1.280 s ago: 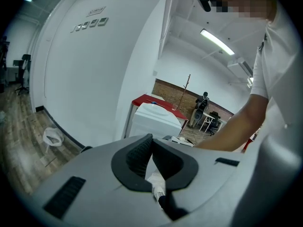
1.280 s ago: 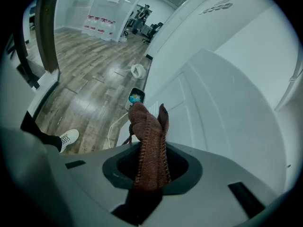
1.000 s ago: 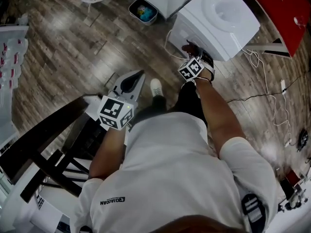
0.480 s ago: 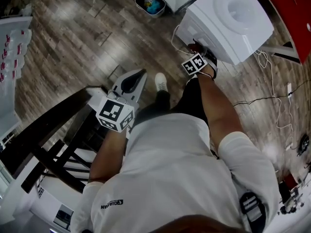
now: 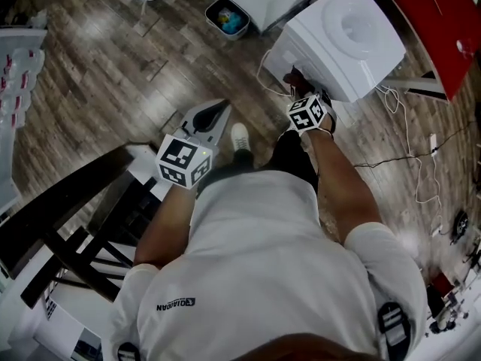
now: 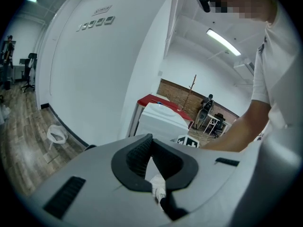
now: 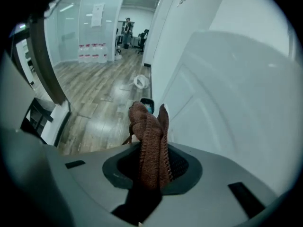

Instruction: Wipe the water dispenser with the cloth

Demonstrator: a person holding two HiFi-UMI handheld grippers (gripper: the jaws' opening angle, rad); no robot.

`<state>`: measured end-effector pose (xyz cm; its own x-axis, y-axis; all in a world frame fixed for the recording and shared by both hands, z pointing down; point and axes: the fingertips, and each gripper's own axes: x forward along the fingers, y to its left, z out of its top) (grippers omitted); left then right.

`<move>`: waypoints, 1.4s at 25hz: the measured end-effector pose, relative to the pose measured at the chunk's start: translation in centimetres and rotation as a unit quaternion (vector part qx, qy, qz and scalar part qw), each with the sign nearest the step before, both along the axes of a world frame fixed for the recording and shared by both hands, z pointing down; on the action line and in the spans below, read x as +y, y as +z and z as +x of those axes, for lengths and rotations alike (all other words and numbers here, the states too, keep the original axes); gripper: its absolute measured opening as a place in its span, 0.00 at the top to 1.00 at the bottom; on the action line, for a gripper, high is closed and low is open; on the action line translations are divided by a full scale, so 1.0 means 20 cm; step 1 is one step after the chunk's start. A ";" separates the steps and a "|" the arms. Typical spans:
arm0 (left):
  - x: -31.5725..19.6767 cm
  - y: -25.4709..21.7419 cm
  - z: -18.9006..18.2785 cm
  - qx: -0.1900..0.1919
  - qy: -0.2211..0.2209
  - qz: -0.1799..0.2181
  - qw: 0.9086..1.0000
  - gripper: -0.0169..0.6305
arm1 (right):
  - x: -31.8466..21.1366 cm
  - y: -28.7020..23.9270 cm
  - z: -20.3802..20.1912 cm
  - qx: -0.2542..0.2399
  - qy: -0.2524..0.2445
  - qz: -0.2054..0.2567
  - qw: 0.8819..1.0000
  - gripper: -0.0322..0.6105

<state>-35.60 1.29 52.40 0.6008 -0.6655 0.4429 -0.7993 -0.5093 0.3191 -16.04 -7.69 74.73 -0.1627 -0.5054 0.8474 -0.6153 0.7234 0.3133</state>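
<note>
Over the last second the right gripper (image 5: 294, 83), pinching the brown cloth (image 7: 150, 141), has been kept at the near side wall of the water dispenser (image 5: 346, 32), with only a small shift. The wiping of this wall is judged to be still under way. The left gripper (image 5: 214, 115) is held back, pressed together on nothing.

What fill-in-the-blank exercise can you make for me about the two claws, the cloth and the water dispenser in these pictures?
1. The right claw is shut on a cloth whose colour is ___.
2. The colour of the water dispenser is ___.
3. The left claw is shut and holds ___.

Missing words: brown; white; nothing
</note>
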 end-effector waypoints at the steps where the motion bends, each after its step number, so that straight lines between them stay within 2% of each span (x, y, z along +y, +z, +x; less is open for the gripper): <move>1: -0.01 -0.01 0.00 0.001 0.001 0.005 1.000 0.98 | 0.01 -0.09 -0.01 -0.016 0.004 0.007 1.000 0.82; 4: -0.05 -0.03 -0.01 0.006 0.001 0.018 1.000 0.98 | 0.00 -0.36 -0.03 -0.052 0.012 0.031 0.998 0.82; 8: -0.09 -0.09 -0.02 0.017 -0.001 0.036 0.999 0.98 | -0.06 -0.70 -0.09 -0.073 0.011 0.072 0.995 0.82; 11: -0.09 -0.12 -0.02 0.023 0.000 0.045 0.999 0.98 | -0.17 -0.92 -0.13 -0.072 0.004 0.112 0.991 0.81; 14: -0.07 -0.12 -0.02 0.028 0.001 0.050 0.998 0.98 | -0.30 -1.03 -0.19 -0.055 -0.013 0.138 0.989 0.82; 17: -0.05 -0.11 -0.03 0.030 -0.003 0.052 0.998 0.98 | -0.39 -1.02 -0.27 -0.029 -0.030 0.146 0.988 0.82; 23: -0.04 -0.09 -0.09 0.034 -0.025 0.047 0.998 0.98 | -0.47 -0.89 -0.29 0.013 -0.021 0.138 0.990 0.82; 27: -0.02 -0.06 -0.12 0.035 -0.035 0.042 0.998 0.98 | -0.49 -0.84 -0.31 0.031 -0.028 0.155 0.987 0.82; 31: -0.02 -0.03 -0.14 0.035 -0.044 0.033 0.998 0.98 | -0.47 -0.76 -0.37 0.036 -0.048 0.147 0.987 0.82; 35: -0.03 -0.03 -0.14 0.034 -0.047 0.028 0.998 0.98 | -0.44 -0.63 -0.40 0.070 -0.075 0.146 0.984 0.82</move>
